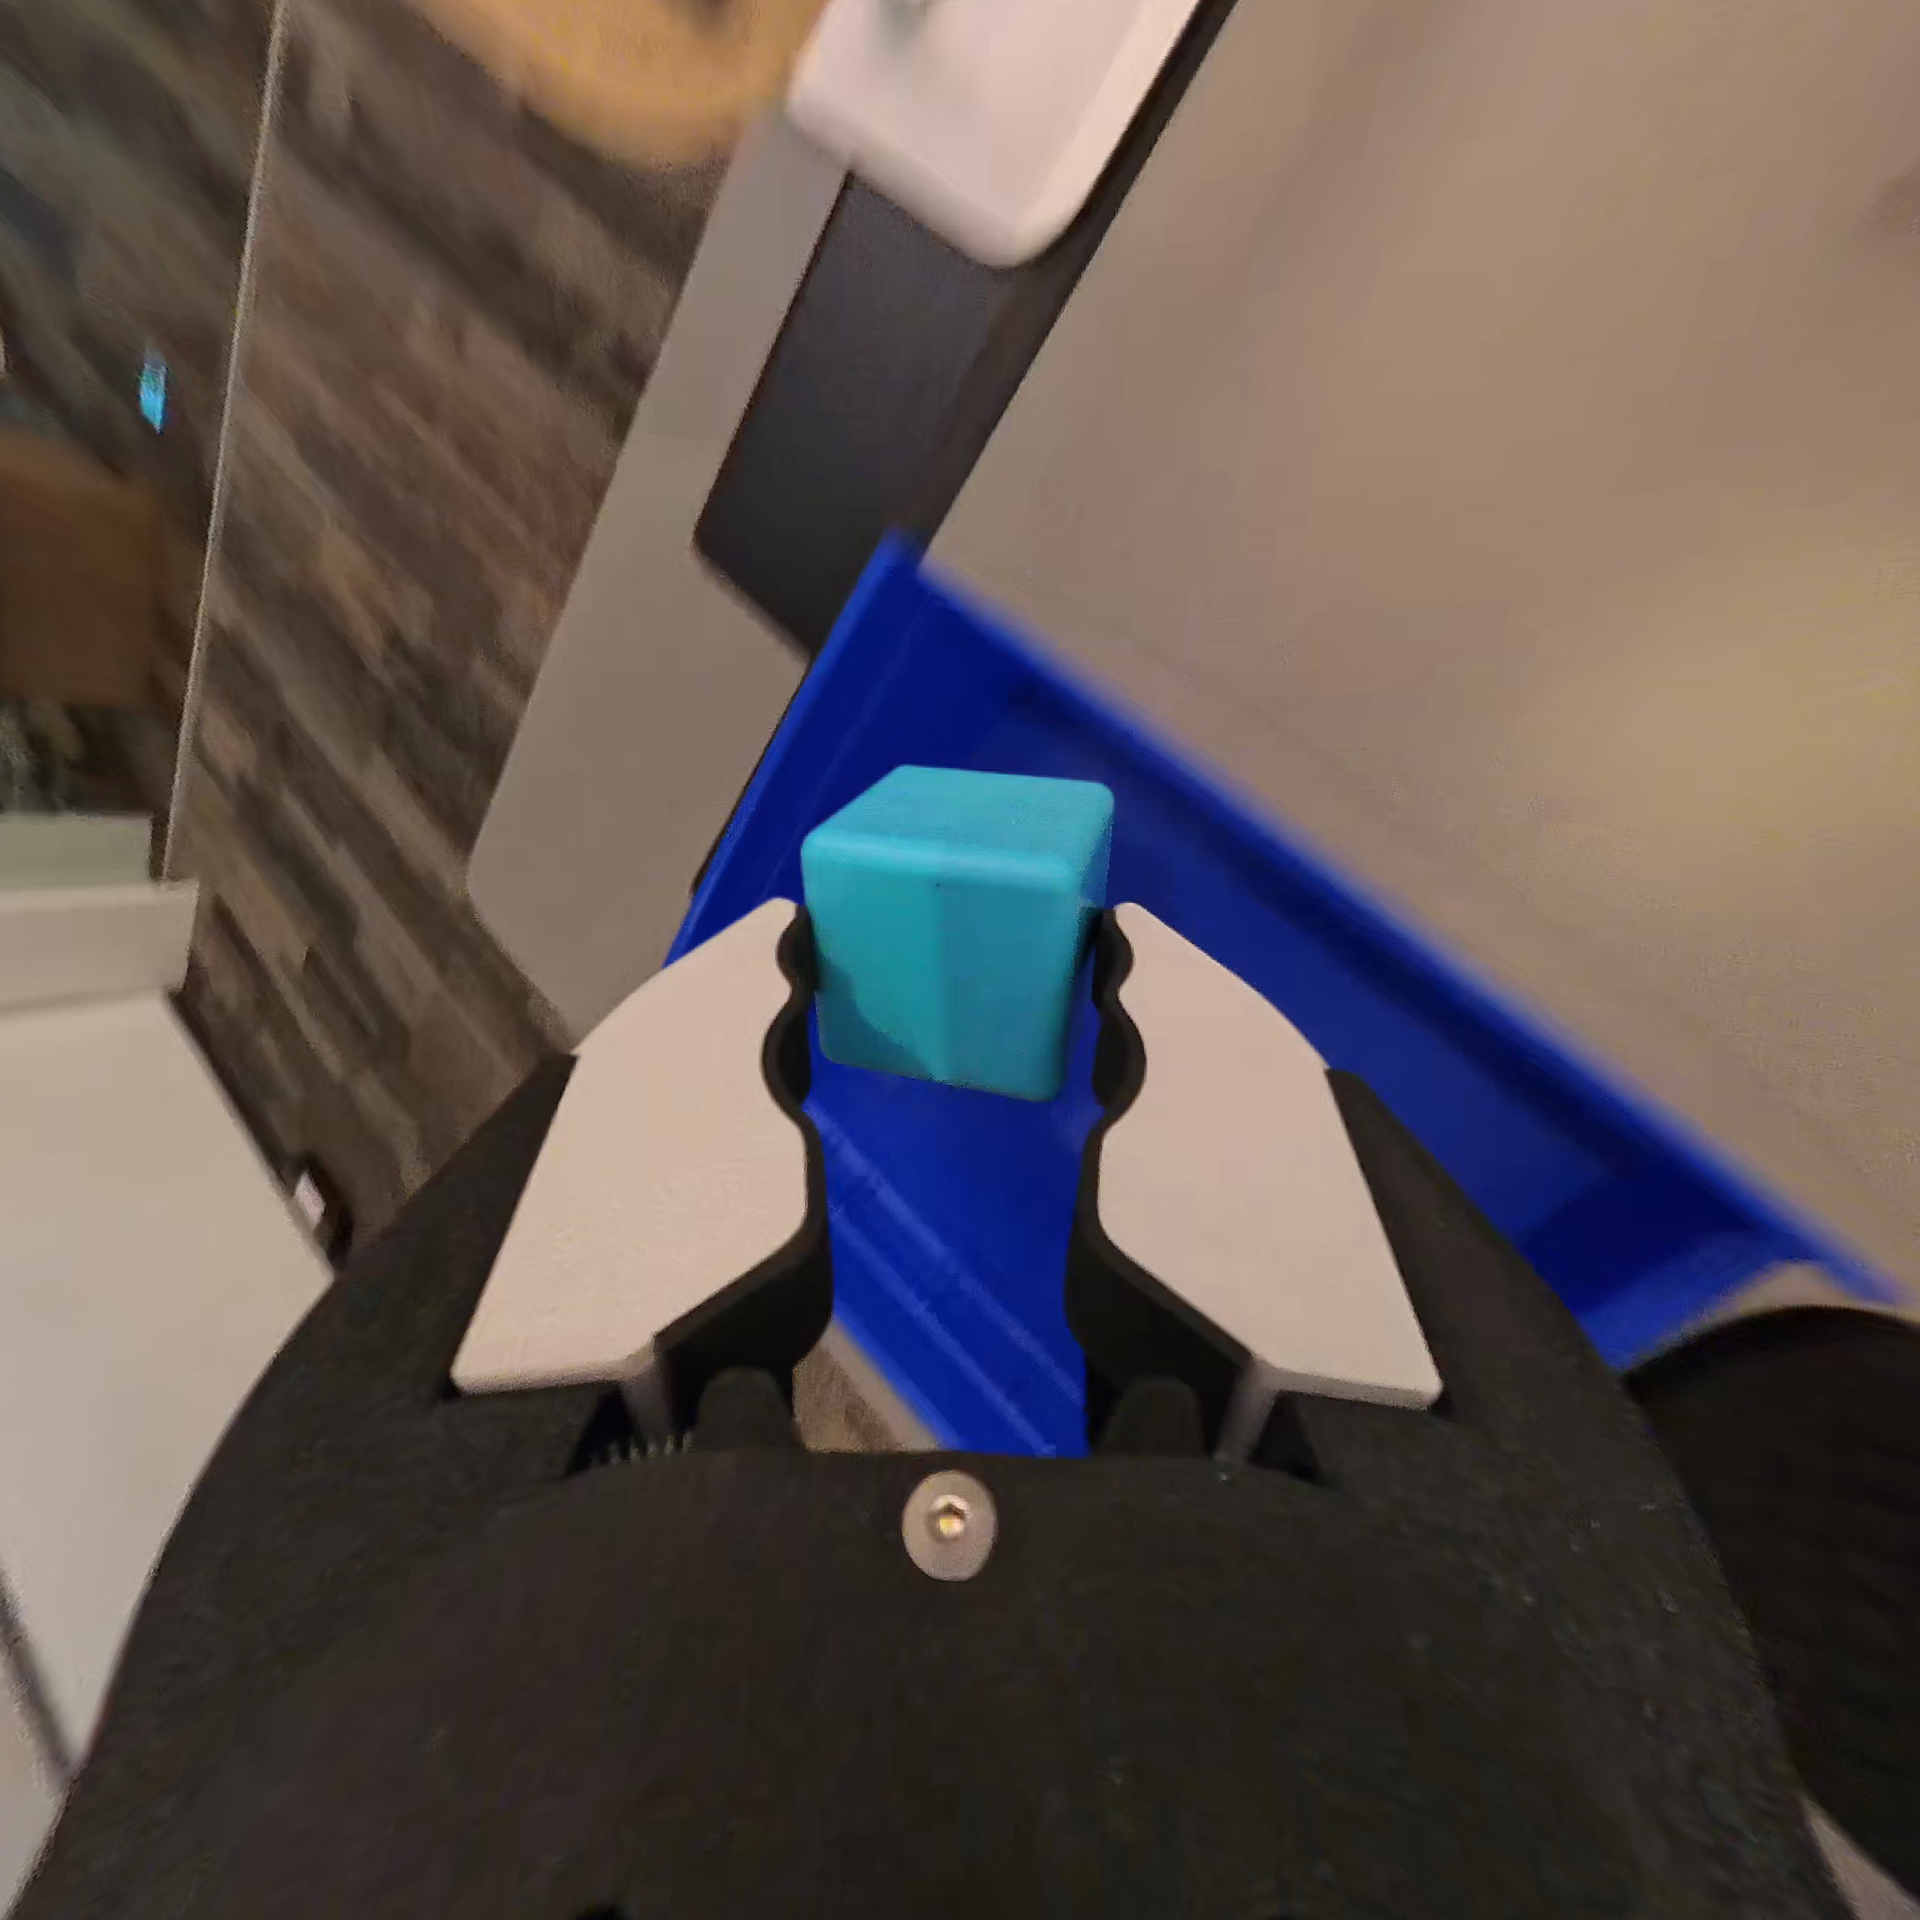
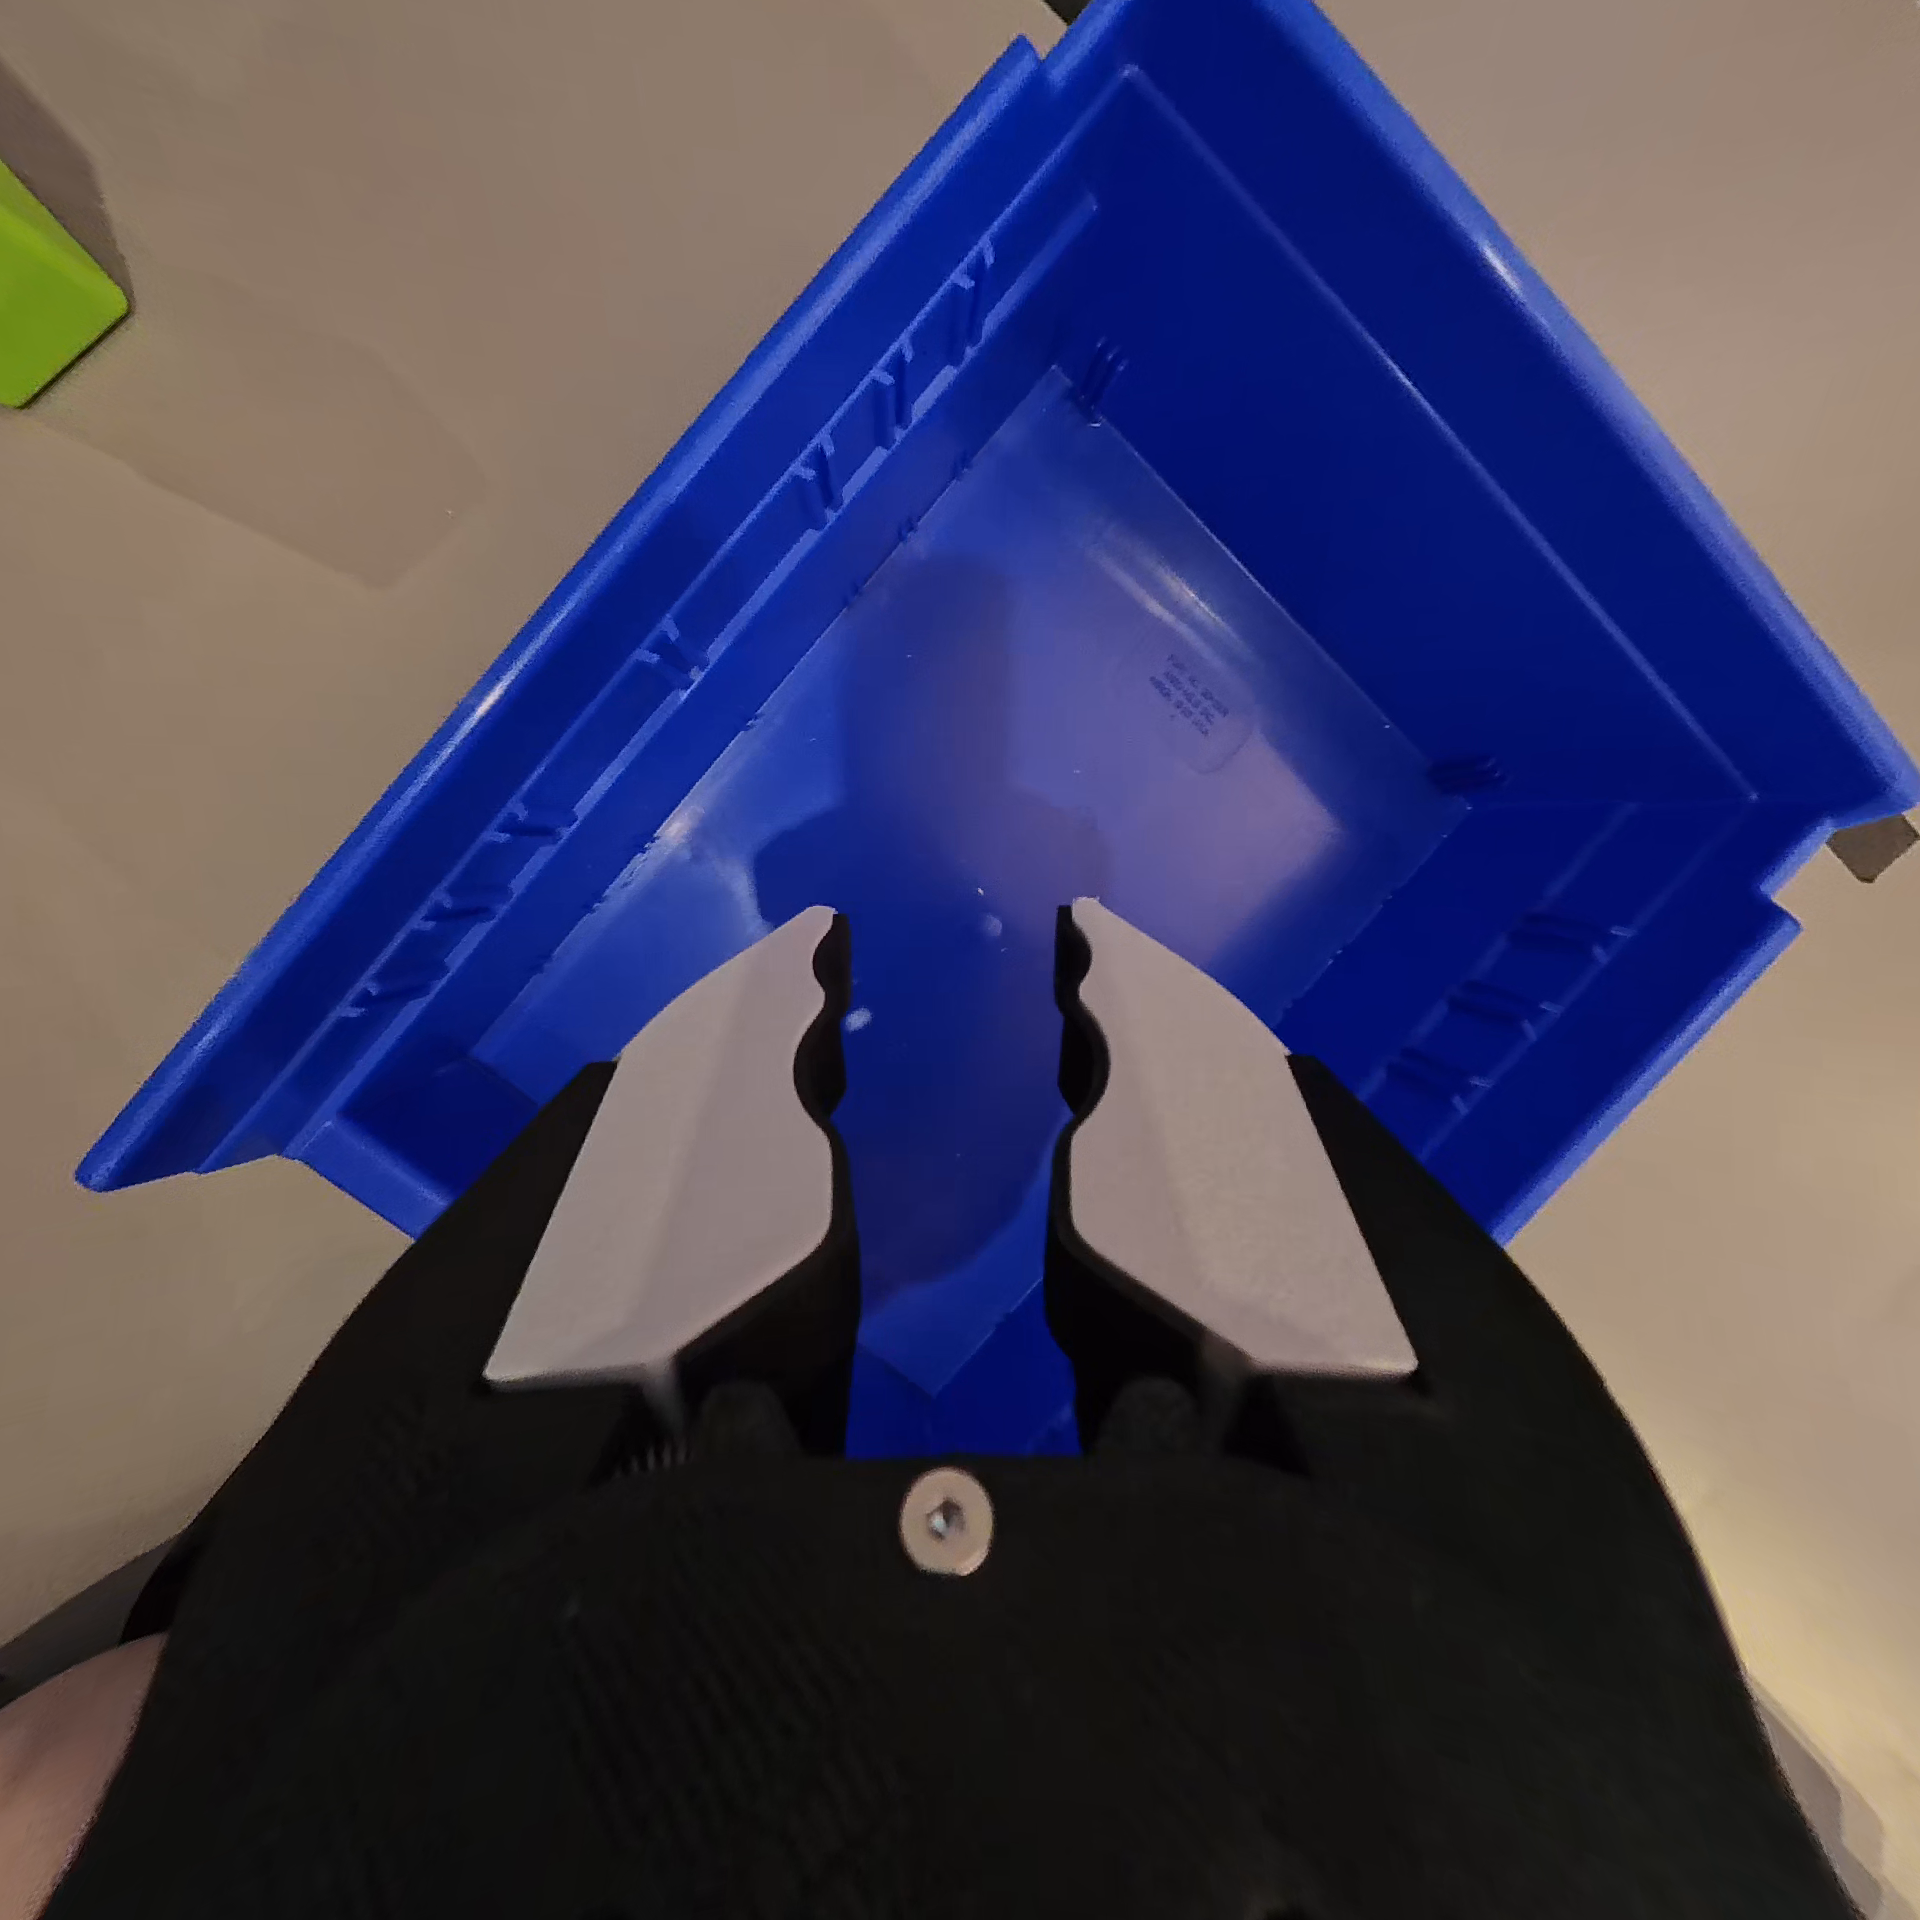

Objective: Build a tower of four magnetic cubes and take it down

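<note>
My left gripper (image 1: 948,914) is shut on a light blue cube (image 1: 951,925) and holds it in the air above the near corner of a blue plastic bin (image 1: 1351,935). The left wrist view is blurred. My right gripper (image 2: 951,914) is open and empty, hanging over the inside of the same blue bin (image 2: 1299,343); no cube shows in the part of the bin's floor I can see. A lime green cube (image 2: 47,301) stands on the beige table at the left edge of the right wrist view.
The bin rests on a beige table (image 2: 364,312). In the left wrist view a dark panel (image 1: 883,416) and a white block (image 1: 987,114) lie past the bin, with the table's edge and patterned floor (image 1: 343,623) to the left. Some 55 centimeters of space lies between my two pairs of fingers.
</note>
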`<state>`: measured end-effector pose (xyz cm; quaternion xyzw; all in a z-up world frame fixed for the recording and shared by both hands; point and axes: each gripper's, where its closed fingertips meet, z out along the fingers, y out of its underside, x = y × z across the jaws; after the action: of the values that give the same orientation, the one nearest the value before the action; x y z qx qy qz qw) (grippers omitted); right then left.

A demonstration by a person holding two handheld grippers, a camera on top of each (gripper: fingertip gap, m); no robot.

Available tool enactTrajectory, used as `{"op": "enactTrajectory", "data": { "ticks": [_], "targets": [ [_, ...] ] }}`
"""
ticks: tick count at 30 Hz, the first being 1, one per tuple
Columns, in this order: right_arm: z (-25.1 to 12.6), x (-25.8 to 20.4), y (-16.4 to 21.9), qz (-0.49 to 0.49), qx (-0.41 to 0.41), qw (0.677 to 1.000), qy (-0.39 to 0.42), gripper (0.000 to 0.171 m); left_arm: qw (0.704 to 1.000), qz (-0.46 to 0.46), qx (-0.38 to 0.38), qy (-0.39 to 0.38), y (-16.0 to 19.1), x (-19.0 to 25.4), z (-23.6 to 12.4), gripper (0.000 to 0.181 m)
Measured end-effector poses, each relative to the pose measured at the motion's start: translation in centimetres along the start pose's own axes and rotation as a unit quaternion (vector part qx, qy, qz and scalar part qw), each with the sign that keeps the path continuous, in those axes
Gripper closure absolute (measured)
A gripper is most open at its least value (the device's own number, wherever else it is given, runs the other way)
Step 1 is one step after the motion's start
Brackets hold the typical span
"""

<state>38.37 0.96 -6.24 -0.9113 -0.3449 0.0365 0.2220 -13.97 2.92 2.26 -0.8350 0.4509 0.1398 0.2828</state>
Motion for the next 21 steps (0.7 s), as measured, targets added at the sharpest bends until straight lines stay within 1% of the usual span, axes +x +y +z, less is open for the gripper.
{"op": "enactTrajectory", "data": {
  "ticks": [2, 4, 6, 8, 11, 15, 18, 21],
  "targets": [
    [0.0, -0.2, -0.1, -0.004, -0.003, 1.0, 0.001, 0.132, 0.997, 0.035, 0.056, 0.045, -5.2, 4.0, -3.0, 0.13],
    [0.0, -0.4, -0.2, -0.01, -0.003, 1.0, -0.001, 0.132, 0.986, 0.104, 0.103, 0.082, -9.6, 8.7, -5.0, 0.129],
    [0.0, -0.7, -0.3, -0.014, -0.003, 1.0, -0.004, 0.132, 0.971, 0.18, 0.126, 0.092, -12.9, 12.4, -5.5, 0.13],
    [0.0, -0.9, -0.2, -0.018, -0.005, 1.0, -0.006, 0.133, 0.959, 0.234, 0.133, 0.09, -15.3, 14.9, -5.0, 0.13],
    [0.0, -1.1, 0.0, -0.02, -0.006, 1.0, -0.011, 0.133, 0.946, 0.269, 0.114, 0.14, -17.1, 18.2, -3.5, 0.13],
    [-0.1, -1.2, 0.1, -0.02, 0.001, 1.0, -0.016, 0.134, 0.936, 0.312, 0.072, 0.147, -17.6, 19.2, -1.3, 0.13],
    [-0.3, -1.2, -0.1, -0.018, 0.011, 1.0, -0.022, 0.133, 0.929, 0.324, 0.06, 0.168, -17.6, 20.1, -0.7, 0.13],
    [-0.4, -1.1, -0.1, -0.017, 0.011, 1.0, -0.023, 0.133, 0.925, 0.337, 0.046, 0.169, -17.4, 20.3, -0.1, 0.13]
  ]
}}
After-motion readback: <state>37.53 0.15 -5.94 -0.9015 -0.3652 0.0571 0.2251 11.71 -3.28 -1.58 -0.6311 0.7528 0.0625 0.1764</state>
